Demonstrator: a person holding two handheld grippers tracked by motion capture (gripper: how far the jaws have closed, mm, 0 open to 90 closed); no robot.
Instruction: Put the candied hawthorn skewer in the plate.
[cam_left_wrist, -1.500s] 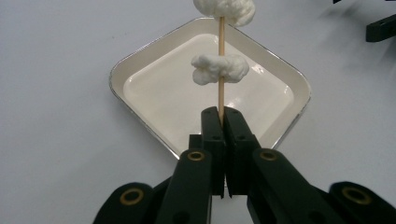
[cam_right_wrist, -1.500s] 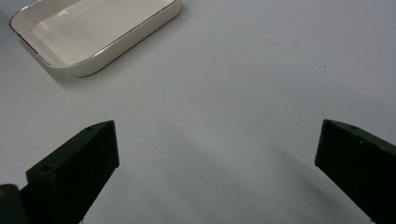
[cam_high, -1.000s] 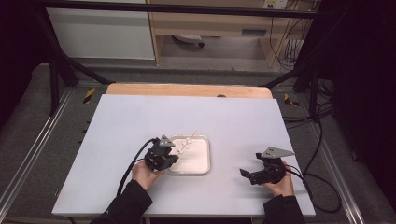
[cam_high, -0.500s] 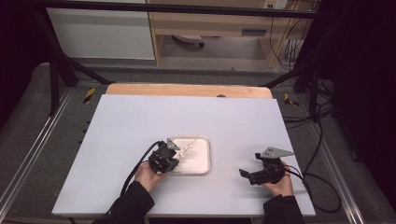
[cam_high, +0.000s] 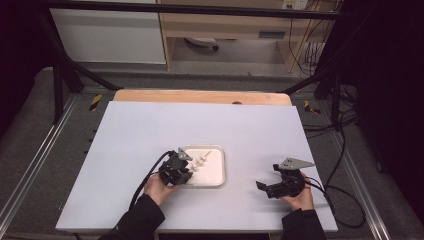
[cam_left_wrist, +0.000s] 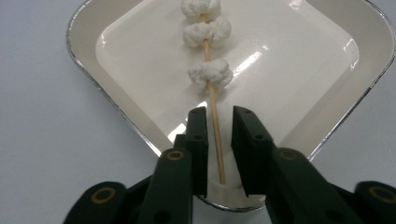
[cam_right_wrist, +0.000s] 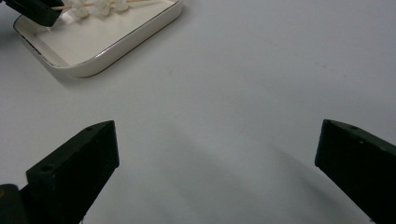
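Lowered since the earlier frame, skewer (cam_left_wrist: 211, 70) lies in white tray (cam_left_wrist: 327, 112); left hand-held gripper (cam_left_wrist: 218, 122), just opening, straddles its stick unpinched. Right hand-held gripper (cam_right_wrist: 217, 140) gapes empty.

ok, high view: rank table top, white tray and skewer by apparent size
1. table top, largest by far.
2. white tray.
3. skewer, smallest, lying in the tray; its stick end sits between the left gripper jaws, which have just been opening.

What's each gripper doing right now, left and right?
Left gripper: jaws just opening, skewer loose between them in the dish.
Right gripper: wide open, holding nothing, over the table.
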